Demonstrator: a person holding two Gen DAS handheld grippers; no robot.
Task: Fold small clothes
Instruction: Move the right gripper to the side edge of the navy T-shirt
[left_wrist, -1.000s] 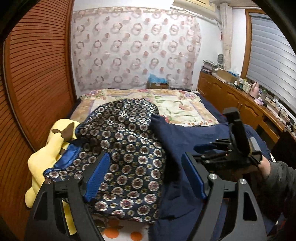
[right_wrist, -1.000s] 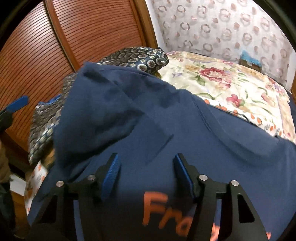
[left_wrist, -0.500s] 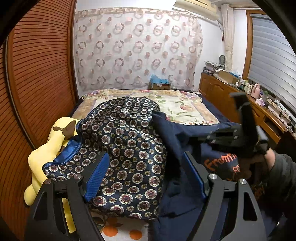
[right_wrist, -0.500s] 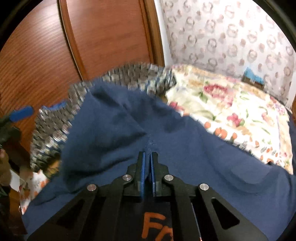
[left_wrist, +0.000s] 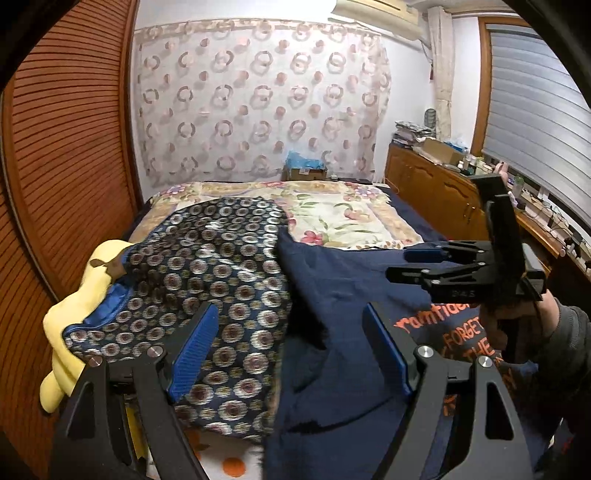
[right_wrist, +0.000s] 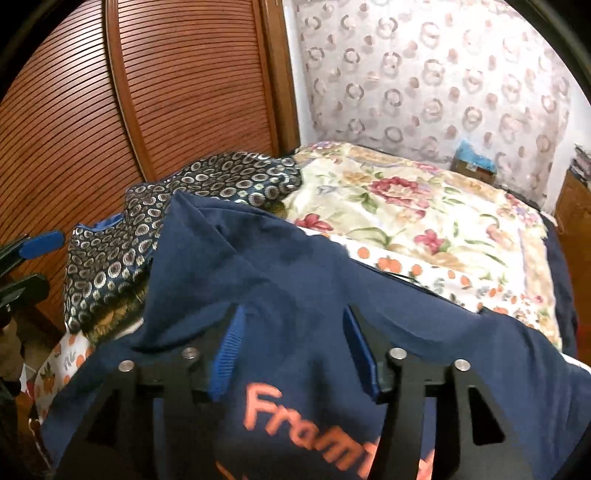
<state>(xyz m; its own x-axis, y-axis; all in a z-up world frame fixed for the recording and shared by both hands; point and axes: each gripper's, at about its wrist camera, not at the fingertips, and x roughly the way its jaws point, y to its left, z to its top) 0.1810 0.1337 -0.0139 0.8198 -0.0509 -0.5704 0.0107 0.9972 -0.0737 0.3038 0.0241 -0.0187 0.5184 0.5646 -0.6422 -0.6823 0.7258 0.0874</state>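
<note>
- A floral quilt (left_wrist: 343, 221) covers the bed.
- A yellow plush toy (left_wrist: 70, 314) lies at the bed's left edge.
- A ring-patterned curtain (left_wrist: 258, 99) hangs behind.
- A wooden cabinet (left_wrist: 436, 188) carries clutter.
- A louvered door (right_wrist: 166, 92) stands beside the bed.

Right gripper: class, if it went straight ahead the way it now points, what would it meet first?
Probably the navy T-shirt: the open right gripper points along its raised folds, though depth is unclear.
</note>
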